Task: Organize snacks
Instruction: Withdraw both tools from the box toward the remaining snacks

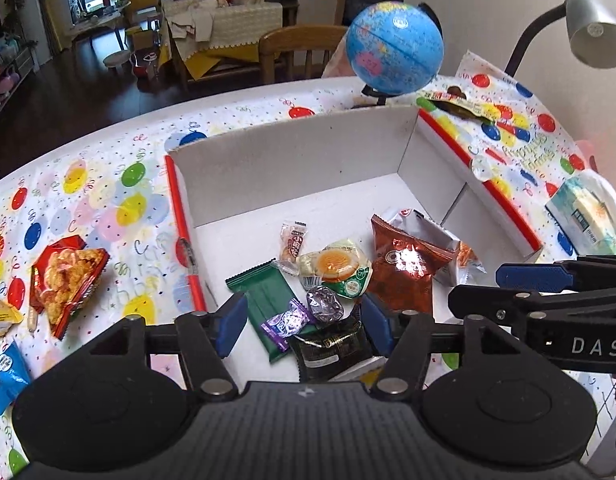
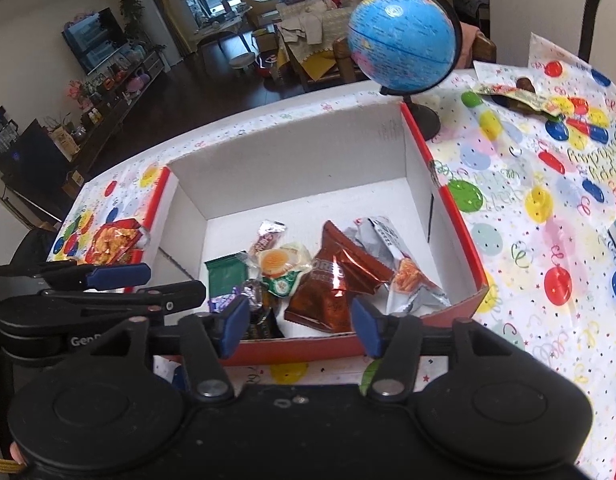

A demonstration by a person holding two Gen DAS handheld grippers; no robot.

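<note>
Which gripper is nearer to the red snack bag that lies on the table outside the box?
Left. The left gripper hovers over the box's near edge, beside the red snack bag. The right gripper sits farther over, with the left gripper between.

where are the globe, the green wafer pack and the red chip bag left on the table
globe [image 1: 394, 48], left wrist view, middle of the blue sphere
green wafer pack [image 1: 264, 300], left wrist view, centre of its wrapper, inside the box
red chip bag [image 1: 68, 284], left wrist view, its printed front

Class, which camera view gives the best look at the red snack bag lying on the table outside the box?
The left wrist view: the red snack bag lies fully visible, its picture clear. In the right wrist view it is smaller and partly hidden behind the box wall.
</note>
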